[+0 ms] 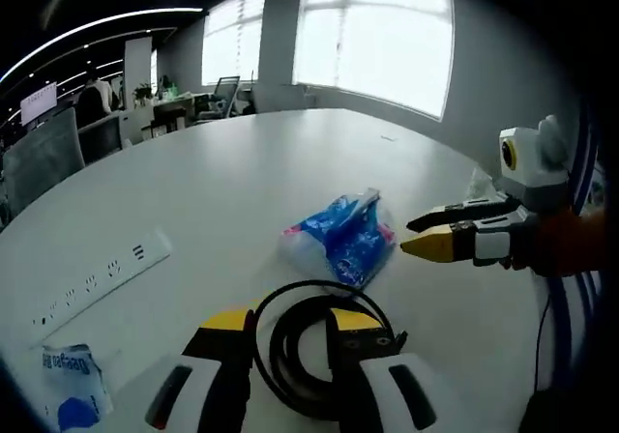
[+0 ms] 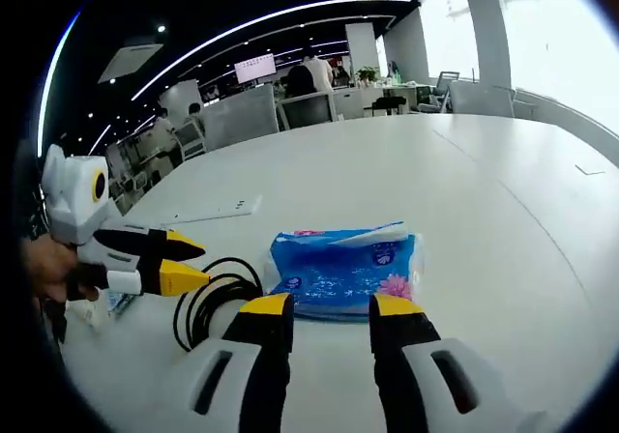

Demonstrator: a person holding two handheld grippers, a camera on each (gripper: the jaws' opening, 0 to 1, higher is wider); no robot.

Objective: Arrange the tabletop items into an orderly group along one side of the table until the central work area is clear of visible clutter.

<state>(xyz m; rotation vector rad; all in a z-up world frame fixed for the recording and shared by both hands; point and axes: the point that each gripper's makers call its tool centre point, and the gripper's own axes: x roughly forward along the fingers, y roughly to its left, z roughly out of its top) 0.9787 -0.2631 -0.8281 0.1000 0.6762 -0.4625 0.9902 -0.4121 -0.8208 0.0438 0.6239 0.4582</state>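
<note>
Here the left hand-held gripper (image 1: 290, 331) stands with jaws apart over the coiled cable (image 1: 314, 356), one jaw inside the loop, while the right hand-held gripper (image 2: 334, 312) stands with jaws apart just short of the blue tissue pack (image 2: 343, 269), mid-bench (image 2: 406, 172). The risks, as I judge them: the springy cable may uncoil or snag the neighbouring pack if pinched by one strand, and the soft pack may slide away instead of being gripped.

Coiled cable (image 1: 319, 356) partly behind jaws; small packet (image 1: 73, 385) cut off; print illegible
</note>
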